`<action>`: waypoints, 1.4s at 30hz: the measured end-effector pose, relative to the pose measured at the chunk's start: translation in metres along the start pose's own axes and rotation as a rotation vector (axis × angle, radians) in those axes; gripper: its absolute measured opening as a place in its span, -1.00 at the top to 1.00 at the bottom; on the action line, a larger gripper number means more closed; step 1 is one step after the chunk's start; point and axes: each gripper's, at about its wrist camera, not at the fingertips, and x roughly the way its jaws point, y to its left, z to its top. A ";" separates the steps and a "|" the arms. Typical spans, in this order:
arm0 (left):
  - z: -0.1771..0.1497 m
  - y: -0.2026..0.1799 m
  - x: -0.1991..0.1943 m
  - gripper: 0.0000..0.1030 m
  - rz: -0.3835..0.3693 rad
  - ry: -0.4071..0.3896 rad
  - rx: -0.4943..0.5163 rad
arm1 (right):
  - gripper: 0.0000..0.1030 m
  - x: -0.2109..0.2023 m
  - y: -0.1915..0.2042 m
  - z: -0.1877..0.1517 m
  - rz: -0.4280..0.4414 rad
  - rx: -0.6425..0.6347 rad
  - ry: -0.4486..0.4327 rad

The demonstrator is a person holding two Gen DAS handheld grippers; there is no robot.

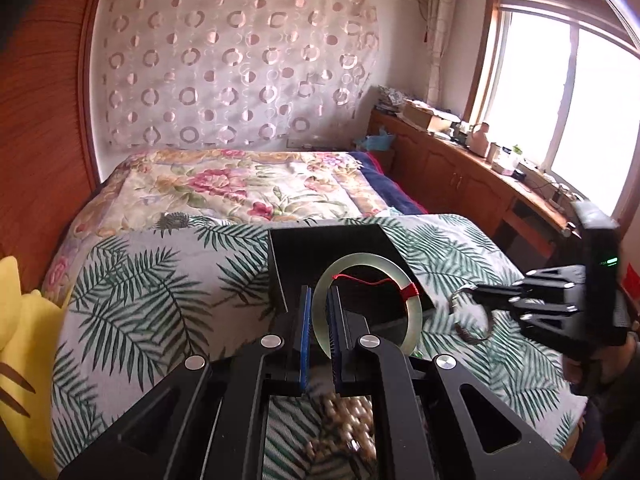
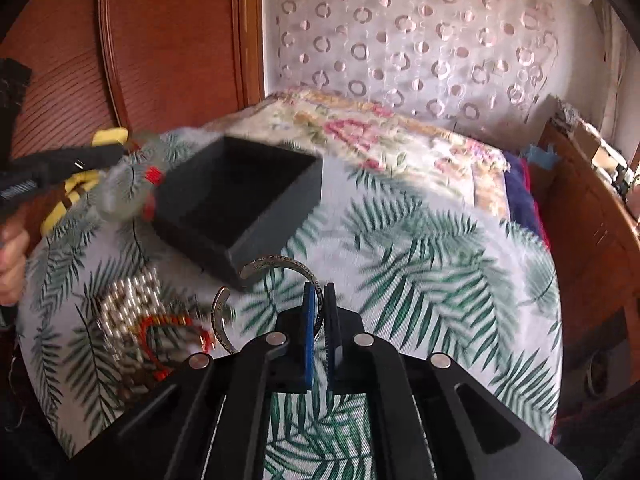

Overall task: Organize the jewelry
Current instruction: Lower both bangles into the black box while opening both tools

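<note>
Black box [image 2: 240, 196] open on top; beads [image 2: 128, 300] and cords [image 2: 176, 332] crowd the cloth beside it

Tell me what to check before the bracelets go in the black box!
1. Left gripper fingers shut on the green bangle: ok.
2. Right gripper fingers shut on the silver cuff: ok.
3. Black box open on top, no lid in the way: ok.
4. Box bottom free of other jewelry: cannot tell, the inside is too dark.
5. Both pieces over the box: not ok; in the right wrist view both are still beside it, not above the opening.
6. Beaded pieces left on the leaf-print cover to collect: not ok, still lying there.
</note>
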 end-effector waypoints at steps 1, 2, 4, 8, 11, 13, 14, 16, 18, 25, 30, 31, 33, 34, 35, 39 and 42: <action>0.003 0.000 0.006 0.86 0.008 0.002 0.005 | 0.90 -0.002 0.000 0.004 -0.003 -0.003 -0.009; 0.006 -0.001 0.011 0.86 0.014 0.004 0.007 | 0.90 -0.004 0.001 0.011 -0.008 -0.006 -0.021; 0.010 0.000 0.021 0.86 0.026 0.018 0.007 | 0.90 -0.005 0.003 0.022 -0.010 -0.009 -0.035; 0.014 0.000 0.040 0.85 0.042 0.042 0.014 | 0.90 0.000 0.008 0.040 -0.007 -0.018 -0.052; 0.014 0.000 0.051 0.85 0.051 0.059 0.018 | 0.90 0.005 0.014 0.051 -0.012 -0.038 -0.053; 0.014 -0.001 0.059 0.85 0.058 0.072 0.022 | 0.90 0.009 0.017 0.056 -0.015 -0.047 -0.050; 0.014 -0.001 0.062 0.85 0.059 0.079 0.024 | 0.90 0.011 0.018 0.058 -0.016 -0.050 -0.048; 0.014 -0.002 0.067 0.84 0.065 0.089 0.030 | 0.89 0.015 0.020 0.062 -0.018 -0.058 -0.044; 0.015 -0.004 0.070 0.82 0.065 0.096 0.032 | 0.90 0.020 0.021 0.065 -0.022 -0.069 -0.037; 0.014 0.001 0.059 0.75 0.072 0.072 0.012 | 0.89 0.037 0.029 0.069 -0.014 -0.099 -0.028; 0.010 0.011 0.036 0.26 0.094 0.033 0.011 | 0.90 0.049 0.042 0.077 0.002 -0.133 -0.028; 0.009 0.014 0.031 0.13 0.105 0.025 0.015 | 0.90 0.053 0.046 0.079 0.003 -0.146 -0.023; 0.006 0.016 0.023 -0.07 0.120 0.009 0.018 | 0.90 0.064 0.054 0.082 -0.011 -0.170 -0.005; 0.004 0.019 0.017 -0.20 0.131 -0.004 0.019 | 0.90 0.068 0.056 0.083 -0.016 -0.176 0.004; 0.002 0.021 0.012 -0.31 0.138 -0.018 0.020 | 0.90 0.074 0.059 0.085 -0.022 -0.183 0.017; -0.004 0.030 -0.001 -0.68 0.161 -0.062 0.021 | 0.89 0.094 0.069 0.089 -0.042 -0.216 0.064; -0.012 0.034 -0.009 -0.81 0.177 -0.088 0.022 | 0.89 0.103 0.075 0.088 -0.049 -0.238 0.090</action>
